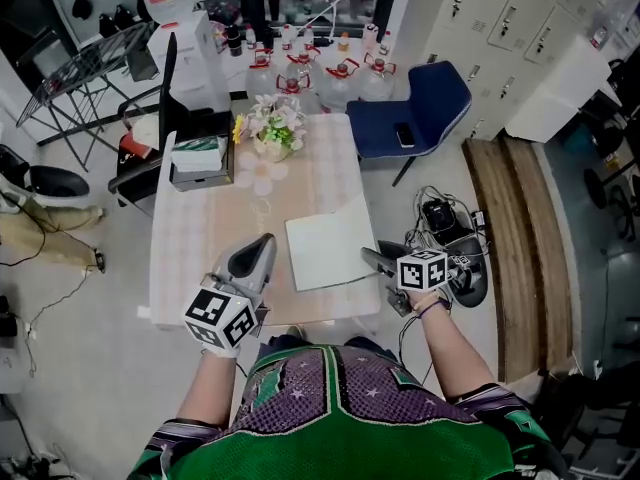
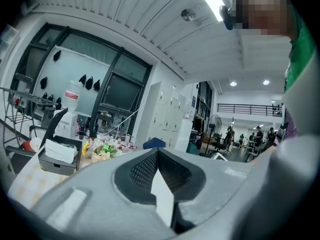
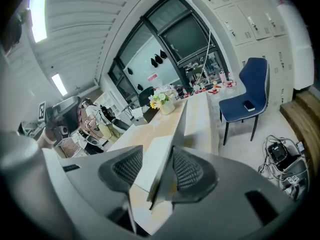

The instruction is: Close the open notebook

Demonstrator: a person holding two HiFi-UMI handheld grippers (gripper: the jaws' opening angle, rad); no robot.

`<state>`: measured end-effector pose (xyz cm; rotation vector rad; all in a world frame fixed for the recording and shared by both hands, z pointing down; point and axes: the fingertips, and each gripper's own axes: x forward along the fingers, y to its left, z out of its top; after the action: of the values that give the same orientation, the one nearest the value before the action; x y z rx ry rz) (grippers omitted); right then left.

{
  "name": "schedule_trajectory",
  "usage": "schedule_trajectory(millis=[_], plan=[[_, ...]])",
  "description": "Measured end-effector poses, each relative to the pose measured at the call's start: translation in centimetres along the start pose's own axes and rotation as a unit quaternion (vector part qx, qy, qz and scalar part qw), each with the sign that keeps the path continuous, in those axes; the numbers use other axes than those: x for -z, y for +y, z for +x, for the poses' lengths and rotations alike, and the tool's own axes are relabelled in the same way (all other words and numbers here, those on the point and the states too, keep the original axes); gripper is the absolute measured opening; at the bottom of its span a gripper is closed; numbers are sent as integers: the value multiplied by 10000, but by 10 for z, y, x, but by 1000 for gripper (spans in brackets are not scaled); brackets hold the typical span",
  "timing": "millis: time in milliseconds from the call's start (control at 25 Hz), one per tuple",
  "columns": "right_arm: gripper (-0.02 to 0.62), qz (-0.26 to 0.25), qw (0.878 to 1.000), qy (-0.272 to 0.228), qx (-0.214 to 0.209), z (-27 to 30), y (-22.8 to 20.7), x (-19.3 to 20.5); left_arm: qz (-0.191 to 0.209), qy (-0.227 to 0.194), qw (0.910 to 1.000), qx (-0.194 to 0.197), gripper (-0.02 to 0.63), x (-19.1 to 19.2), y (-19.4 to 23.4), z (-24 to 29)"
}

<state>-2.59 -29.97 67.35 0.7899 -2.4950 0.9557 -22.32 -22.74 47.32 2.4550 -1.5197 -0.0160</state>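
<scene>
Notebook [image 1: 325, 248], white and thin-edged, sits between the right gripper [image 3: 157, 153]'s parted, mesh-textured fingers; the left gripper [image 2: 157, 153]'s fingers are pressed together, empty.

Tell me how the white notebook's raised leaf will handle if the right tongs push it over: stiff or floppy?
Probably floppy: the white notebook's raised leaf shows edge-on as a thin sheet between the right gripper's parted tongs. Likely light, so a gentle push should swing it over. It may sag rather than fold flat.

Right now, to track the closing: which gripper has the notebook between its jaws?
The right gripper: the notebook's lifted edge stands between its parted jaws. The left gripper, jaws together, sits left of it.
</scene>
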Motion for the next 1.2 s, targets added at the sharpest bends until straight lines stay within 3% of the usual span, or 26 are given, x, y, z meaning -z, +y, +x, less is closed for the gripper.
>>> schedule_trajectory(millis=[760, 1200], plan=[[187, -59, 9991, 163, -388, 41, 49, 18, -160, 78, 9998, 27, 17, 9, 17, -22], [187, -140, 9985, 304, -443, 66, 80, 28, -183, 193, 9993, 267, 17, 15, 44, -31]])
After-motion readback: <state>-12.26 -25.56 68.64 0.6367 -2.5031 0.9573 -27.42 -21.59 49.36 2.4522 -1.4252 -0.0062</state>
